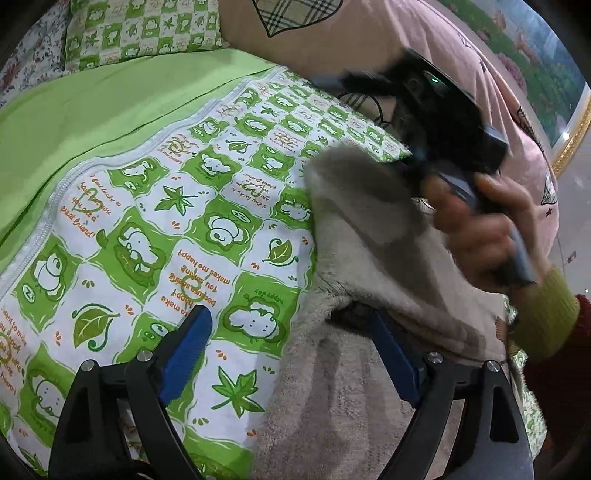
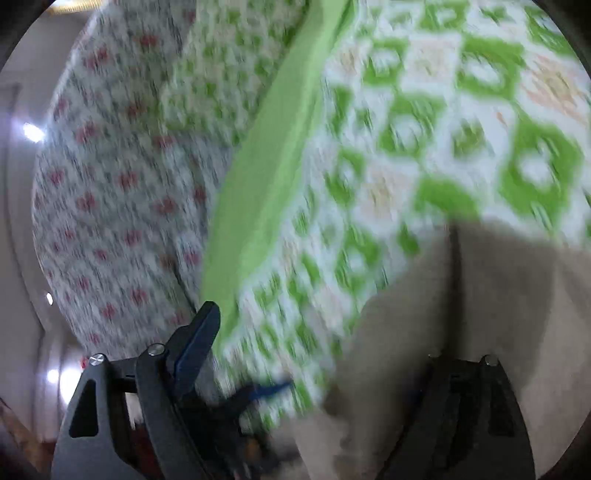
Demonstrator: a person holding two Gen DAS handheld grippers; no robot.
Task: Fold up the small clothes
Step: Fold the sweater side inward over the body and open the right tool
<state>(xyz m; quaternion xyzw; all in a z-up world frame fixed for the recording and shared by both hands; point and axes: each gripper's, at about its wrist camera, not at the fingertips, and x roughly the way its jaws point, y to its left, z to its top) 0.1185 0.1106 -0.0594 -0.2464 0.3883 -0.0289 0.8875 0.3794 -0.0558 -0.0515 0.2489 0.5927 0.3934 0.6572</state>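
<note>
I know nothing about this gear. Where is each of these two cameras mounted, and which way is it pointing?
Left wrist: sits on the left gripper, looking along its blue fingers over the green-printed quilt and grey fleece garment; the person's right hand holding the right gripper shows.
Right wrist: sits on the right gripper, facing a blurred quilt and garment; only its own fingers show.
Shared: quilt and garment.

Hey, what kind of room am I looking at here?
Most likely a bedroom, with the work done on a bed. A green-patterned quilt covers the surface, a matching pillow lies at its far end, and a beige fleece garment lies on the quilt.
</note>
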